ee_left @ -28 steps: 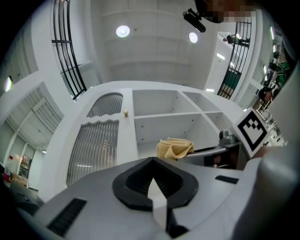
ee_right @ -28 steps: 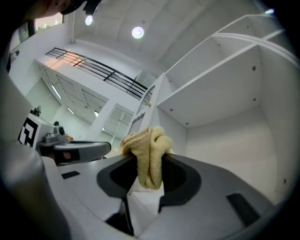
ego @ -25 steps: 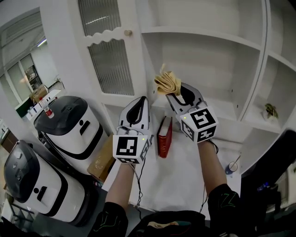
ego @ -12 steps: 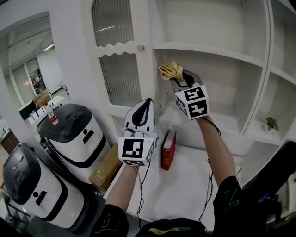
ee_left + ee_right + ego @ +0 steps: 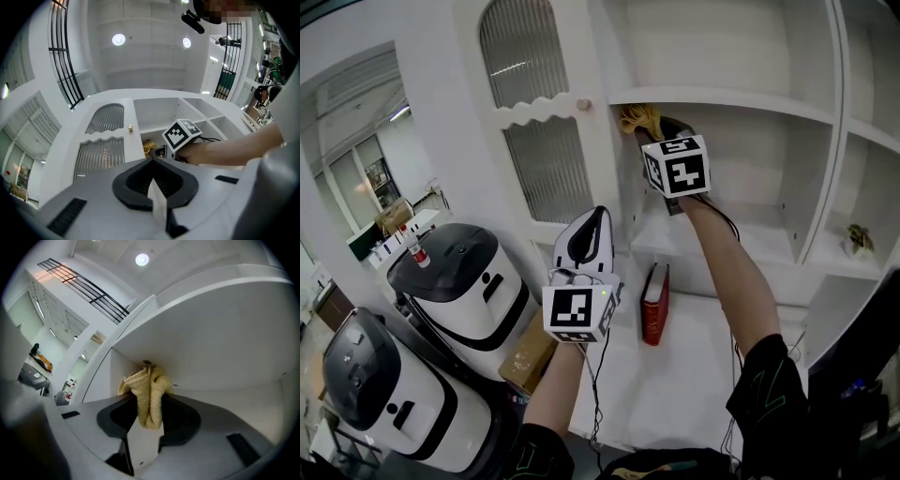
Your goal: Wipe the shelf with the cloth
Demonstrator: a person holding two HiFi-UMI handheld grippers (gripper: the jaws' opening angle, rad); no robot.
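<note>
A crumpled yellow cloth (image 5: 637, 118) is clamped in my right gripper (image 5: 651, 127), which is shut on it and raised into the cupboard's top left corner. There the cloth sits just beneath the white upper shelf board (image 5: 741, 98). In the right gripper view the cloth (image 5: 149, 397) sticks out between the jaws of the right gripper (image 5: 149, 405) and presses against the white panel (image 5: 211, 324) where it meets the side wall. My left gripper (image 5: 592, 219) hangs lower, in front of the cupboard door, shut and empty. The left gripper (image 5: 153, 161) looks up at the right one's marker cube (image 5: 181, 133).
A white door with ribbed glass (image 5: 534, 122) and a small knob (image 5: 577, 104) stands just left of the cloth. A red book (image 5: 654, 302) lies on the lower ledge. Two white and black appliances (image 5: 464, 281) (image 5: 384, 394) and a cardboard box (image 5: 530, 352) stand at the left.
My right gripper has risen with the cloth, from mid-height in front of the cupboard up to the corner under the upper shelf. The left gripper has barely moved.
</note>
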